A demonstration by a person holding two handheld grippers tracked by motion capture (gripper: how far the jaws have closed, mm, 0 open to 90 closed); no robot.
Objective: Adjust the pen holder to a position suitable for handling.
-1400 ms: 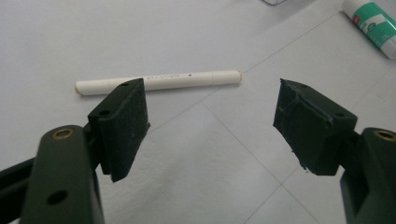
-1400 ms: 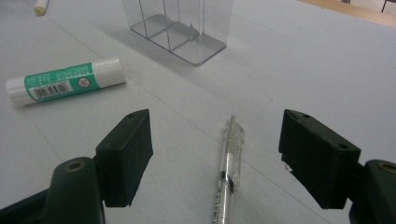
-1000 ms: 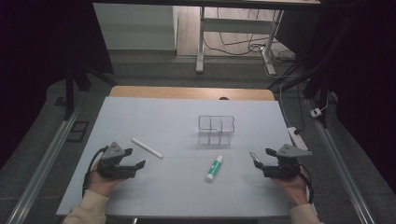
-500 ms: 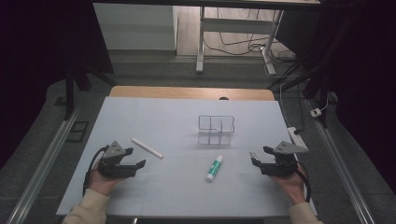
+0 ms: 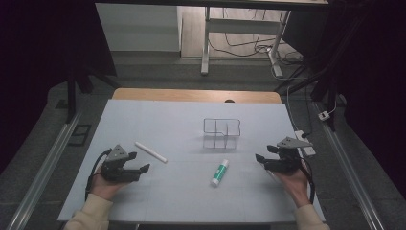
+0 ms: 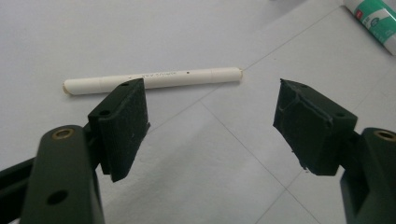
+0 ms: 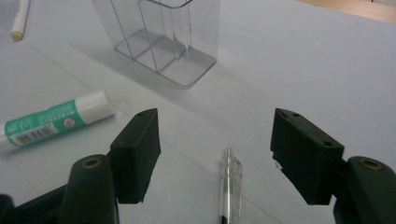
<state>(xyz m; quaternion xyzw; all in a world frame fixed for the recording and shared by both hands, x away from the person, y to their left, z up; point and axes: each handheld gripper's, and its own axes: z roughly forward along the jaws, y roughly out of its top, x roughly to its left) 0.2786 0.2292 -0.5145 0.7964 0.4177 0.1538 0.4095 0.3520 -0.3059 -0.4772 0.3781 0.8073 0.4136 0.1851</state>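
Observation:
My left gripper (image 5: 139, 161) rests low over the white table (image 5: 167, 115) at the front left, open (image 6: 210, 107), with nothing between its pads. A white marker (image 6: 152, 80) lies just beyond its jaws (image 5: 151, 152). My right gripper (image 5: 265, 154) is at the front right, open (image 7: 215, 135), and its jaws have just been closing a little. A clear pen (image 7: 229, 186) lies on the table in line with the gap between them, untouched by the pads. A green and white glue stick (image 5: 219, 173) lies between the two grippers (image 7: 56, 122). A clear compartment holder (image 5: 221, 133) stands beyond it (image 7: 163, 37).
The table's wooden far edge (image 5: 191, 95) runs behind the holder. Metal rails (image 5: 43, 172) flank the table on both sides. A white power strip (image 5: 306, 143) lies off the right edge. Bare table surface lies between the glue stick and the left gripper.
The right gripper has shifted slightly up the picture, away from the person, and its jaws stand a bit narrower. The left gripper and the objects on the table have stayed put.

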